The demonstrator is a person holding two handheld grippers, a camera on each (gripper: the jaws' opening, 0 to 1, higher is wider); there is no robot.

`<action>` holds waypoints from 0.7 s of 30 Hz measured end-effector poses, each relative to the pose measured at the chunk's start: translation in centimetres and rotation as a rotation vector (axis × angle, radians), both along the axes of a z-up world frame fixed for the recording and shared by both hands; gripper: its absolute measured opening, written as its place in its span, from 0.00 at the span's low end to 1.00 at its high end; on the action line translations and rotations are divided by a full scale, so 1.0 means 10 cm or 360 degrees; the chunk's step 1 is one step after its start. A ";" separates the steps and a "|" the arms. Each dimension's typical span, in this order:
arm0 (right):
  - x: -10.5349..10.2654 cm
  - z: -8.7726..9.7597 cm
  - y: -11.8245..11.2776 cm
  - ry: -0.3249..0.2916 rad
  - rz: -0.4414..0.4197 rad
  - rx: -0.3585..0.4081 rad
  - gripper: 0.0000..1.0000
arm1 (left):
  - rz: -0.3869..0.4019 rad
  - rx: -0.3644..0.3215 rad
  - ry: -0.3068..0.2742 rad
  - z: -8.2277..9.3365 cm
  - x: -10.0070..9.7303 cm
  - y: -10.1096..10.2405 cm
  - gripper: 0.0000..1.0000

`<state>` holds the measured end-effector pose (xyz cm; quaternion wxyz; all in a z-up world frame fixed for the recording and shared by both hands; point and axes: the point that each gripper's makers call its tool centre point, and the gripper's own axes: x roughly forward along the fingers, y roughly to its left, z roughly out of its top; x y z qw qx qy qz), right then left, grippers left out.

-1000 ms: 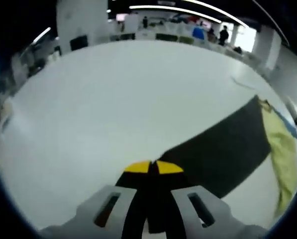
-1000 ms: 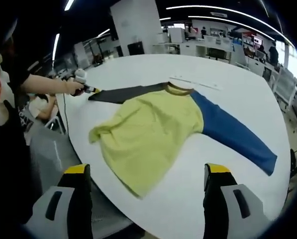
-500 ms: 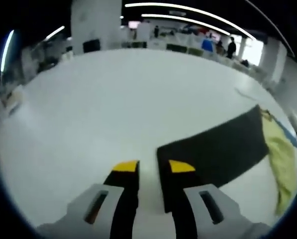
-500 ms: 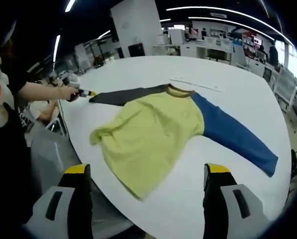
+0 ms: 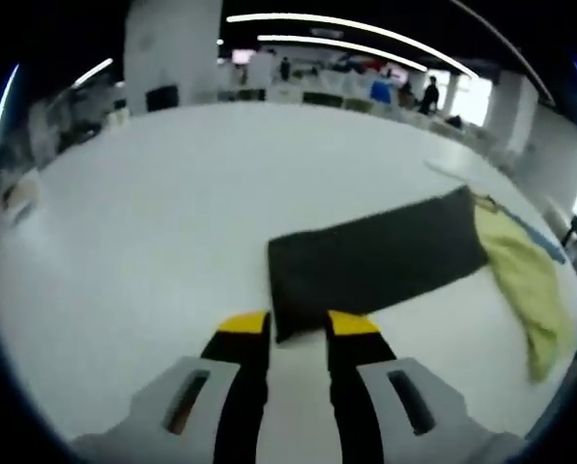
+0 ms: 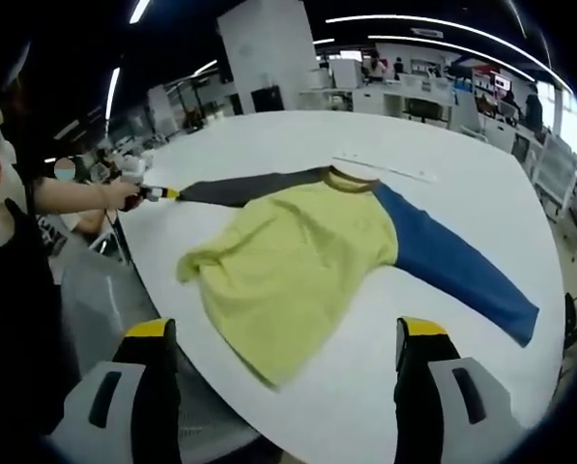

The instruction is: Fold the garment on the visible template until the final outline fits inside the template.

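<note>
White table [image 6: 481, 208] | garment [image 6: 298, 261] spread flat, unfolded; folding all ahead | left gripper [image 5: 286, 324] released beside dark sleeve [image 5: 375, 259] | right gripper [image 6: 286, 333] spread, empty

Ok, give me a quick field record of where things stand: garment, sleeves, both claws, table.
garment: yellow-bodied top lying spread out on the white table, not folded yet
dark sleeve: black sleeve stretched out flat, its cuff end just ahead of the left claw
blue sleeve: blue sleeve extended away from the body, lying flat
left claw: open, jaws apart, nothing between them
right claw: right claw open wide, holding nothing, held back from the near hem
template: cannot tell from these views
</note>
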<state>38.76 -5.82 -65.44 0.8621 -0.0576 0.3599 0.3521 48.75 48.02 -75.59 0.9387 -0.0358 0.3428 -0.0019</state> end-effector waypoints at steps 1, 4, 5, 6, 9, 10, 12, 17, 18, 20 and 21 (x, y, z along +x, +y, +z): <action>0.00 0.00 0.00 0.0000 -0.0001 0.0000 0.93 | -0.0013 0.0007 0.0001 0.00 0.00 -0.01 0.19; -0.01 0.01 -0.03 0.0001 -0.0009 -0.0005 0.93 | -0.0044 0.0049 0.0019 -0.01 0.00 -0.05 0.20; -0.01 0.01 -0.03 0.0000 -0.0011 -0.0008 0.93 | -0.0041 0.0055 0.0021 -0.01 0.00 -0.05 0.20; -0.01 0.01 -0.04 0.0000 -0.0014 -0.0009 0.93 | -0.0035 0.0062 0.0023 -0.02 0.01 -0.04 0.20; -0.01 0.01 -0.04 0.0001 -0.0019 -0.0011 0.93 | -0.0031 0.0092 0.0031 -0.02 0.02 -0.03 0.20; -0.02 0.01 -0.04 0.0001 -0.0019 -0.0014 0.93 | -0.0034 0.0117 0.0034 -0.03 0.03 -0.01 0.20; -0.02 0.01 -0.05 0.0004 -0.0023 -0.0020 0.93 | -0.0043 0.0135 0.0040 -0.03 0.04 -0.01 0.19; -0.03 0.02 -0.08 0.0005 -0.0033 -0.0030 0.92 | -0.0018 0.0156 0.0022 -0.02 0.10 0.04 0.16; -0.03 0.01 -0.09 0.0007 -0.0035 -0.0033 0.92 | -0.0013 0.0165 0.0016 -0.02 0.12 0.05 0.15; -0.02 0.02 -0.11 0.0004 -0.0039 -0.0036 0.92 | -0.0006 0.0186 0.0008 -0.01 0.14 0.09 0.11; -0.02 0.02 -0.11 0.0003 -0.0041 -0.0036 0.92 | -0.0005 0.0182 0.0003 -0.01 0.16 0.09 0.09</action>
